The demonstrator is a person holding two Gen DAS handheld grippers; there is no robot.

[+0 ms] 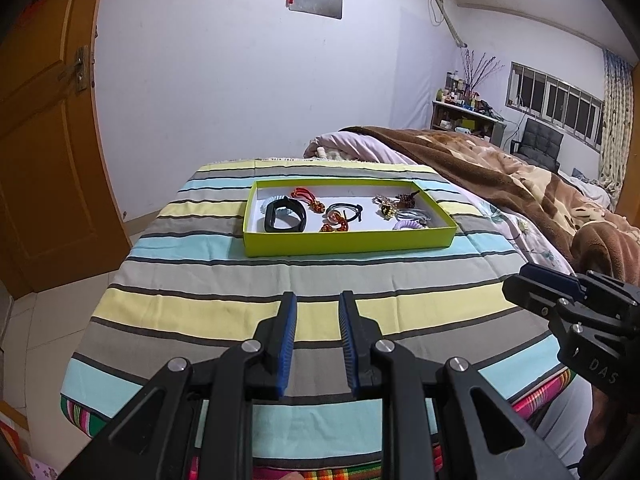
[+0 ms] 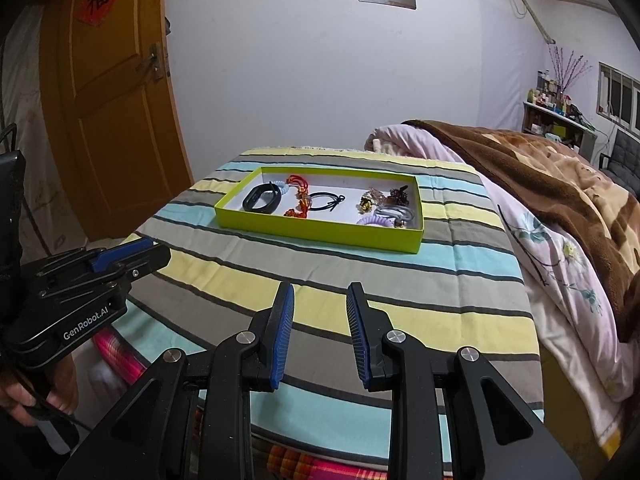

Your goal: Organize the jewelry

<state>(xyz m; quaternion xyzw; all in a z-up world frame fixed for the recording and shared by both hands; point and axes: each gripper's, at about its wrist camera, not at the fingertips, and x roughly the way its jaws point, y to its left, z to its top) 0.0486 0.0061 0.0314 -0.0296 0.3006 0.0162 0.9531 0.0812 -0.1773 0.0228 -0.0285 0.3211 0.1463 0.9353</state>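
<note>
A shallow lime-green box (image 1: 348,240) (image 2: 320,234) sits on the striped cloth. It holds a black wristband (image 1: 286,220) (image 2: 260,202), red knotted cords (image 1: 306,196) (image 2: 298,190), a black hair tie (image 1: 346,210) (image 2: 324,202), gold and brown clips (image 1: 394,202) (image 2: 384,200), grey rings (image 1: 414,214) (image 2: 394,212) and a lilac coil tie (image 1: 406,225) (image 2: 372,221). My left gripper (image 1: 318,304) (image 2: 132,252) is open and empty, well short of the box. My right gripper (image 2: 320,296) (image 1: 536,276) is open and empty, also short of the box.
The striped cloth (image 1: 280,292) covers a raised surface with drop-off edges left and front. A bed with brown blanket (image 1: 500,168) (image 2: 540,172) lies right. An orange door (image 1: 44,140) (image 2: 112,100) stands left. Shelves with bottles (image 1: 464,108) stand far right.
</note>
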